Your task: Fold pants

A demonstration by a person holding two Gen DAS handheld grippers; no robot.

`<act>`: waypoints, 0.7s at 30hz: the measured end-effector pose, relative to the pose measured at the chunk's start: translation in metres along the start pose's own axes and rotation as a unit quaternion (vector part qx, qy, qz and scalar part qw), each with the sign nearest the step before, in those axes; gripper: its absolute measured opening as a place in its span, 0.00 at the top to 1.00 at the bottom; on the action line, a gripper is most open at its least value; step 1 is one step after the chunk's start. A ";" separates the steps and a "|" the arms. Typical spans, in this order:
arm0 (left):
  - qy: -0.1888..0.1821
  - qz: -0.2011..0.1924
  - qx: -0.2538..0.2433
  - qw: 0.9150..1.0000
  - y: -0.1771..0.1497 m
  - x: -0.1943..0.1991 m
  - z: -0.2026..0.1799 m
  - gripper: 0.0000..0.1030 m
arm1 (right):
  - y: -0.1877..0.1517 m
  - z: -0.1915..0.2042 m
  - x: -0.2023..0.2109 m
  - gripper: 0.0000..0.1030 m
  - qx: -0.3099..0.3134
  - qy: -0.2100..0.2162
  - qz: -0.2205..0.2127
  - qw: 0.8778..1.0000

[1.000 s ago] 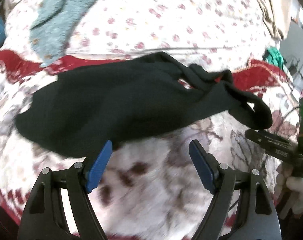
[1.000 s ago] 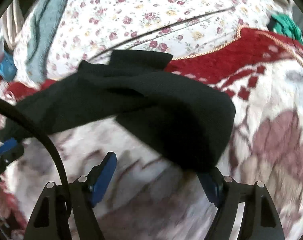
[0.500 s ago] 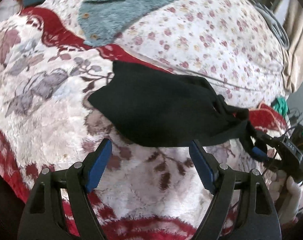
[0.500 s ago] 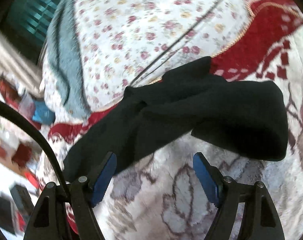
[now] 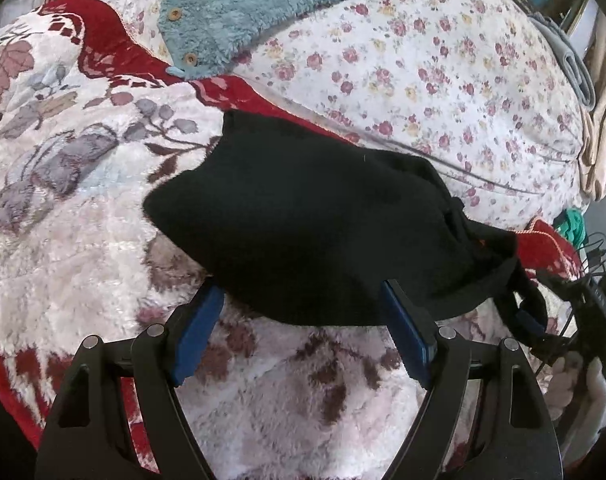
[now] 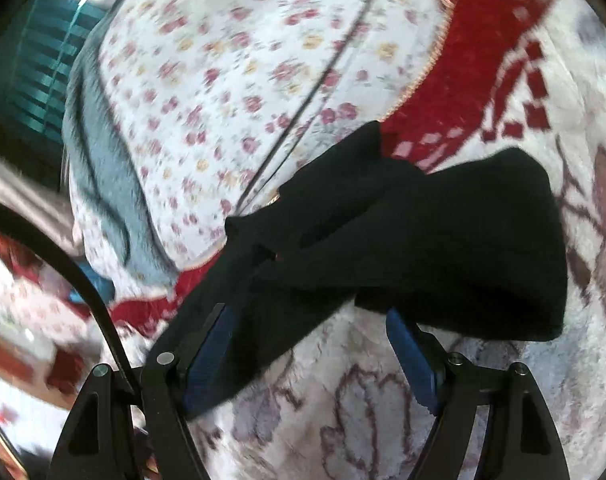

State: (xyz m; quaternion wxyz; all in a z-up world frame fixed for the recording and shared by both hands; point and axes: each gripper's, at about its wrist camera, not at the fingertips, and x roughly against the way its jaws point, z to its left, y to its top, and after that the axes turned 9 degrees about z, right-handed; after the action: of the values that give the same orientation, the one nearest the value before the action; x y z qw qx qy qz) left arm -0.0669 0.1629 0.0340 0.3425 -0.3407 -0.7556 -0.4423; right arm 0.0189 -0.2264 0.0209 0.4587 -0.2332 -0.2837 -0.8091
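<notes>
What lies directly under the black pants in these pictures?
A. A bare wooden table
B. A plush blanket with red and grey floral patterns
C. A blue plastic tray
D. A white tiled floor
B: the black pants rest on a fluffy white blanket with red borders and grey leaf prints, which shows on all near sides of the cloth in both wrist views.
</notes>
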 end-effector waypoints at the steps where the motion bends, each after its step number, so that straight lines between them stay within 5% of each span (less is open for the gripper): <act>1: 0.001 0.000 0.000 1.000 0.001 -0.001 0.000 0.22 | 0.002 -0.004 0.000 0.24 -0.018 0.011 -0.003 1.000; 6: 0.007 0.001 0.004 1.000 0.007 -0.010 0.000 0.22 | 0.005 -0.007 0.008 0.24 -0.063 0.046 -0.026 0.997; 8: 0.008 0.008 0.004 1.000 0.008 -0.015 0.000 0.22 | 0.008 -0.012 0.007 0.36 -0.084 0.055 -0.037 0.994; 10: 0.003 0.008 0.007 1.000 0.010 -0.018 0.000 0.23 | 0.016 -0.016 0.000 0.61 -0.089 0.067 -0.029 0.993; 12: 0.007 0.004 -0.001 1.000 0.011 -0.017 -0.001 0.43 | 0.017 -0.017 -0.007 0.76 -0.076 0.056 -0.012 0.995; 14: 0.030 0.016 -0.021 0.999 0.013 -0.021 -0.005 0.83 | 0.012 -0.014 -0.005 0.84 -0.050 0.037 -0.016 0.998; 21: -0.001 0.014 -0.028 1.000 0.018 -0.003 -0.003 0.91 | 0.000 0.000 0.028 0.94 0.036 -0.004 -0.037 0.999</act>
State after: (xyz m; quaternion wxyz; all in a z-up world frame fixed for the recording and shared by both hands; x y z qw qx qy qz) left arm -0.0497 0.1668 0.0403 0.3384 -0.3609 -0.7386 -0.4579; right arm 0.0057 -0.2433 0.0389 0.4354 -0.2086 -0.3231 -0.8139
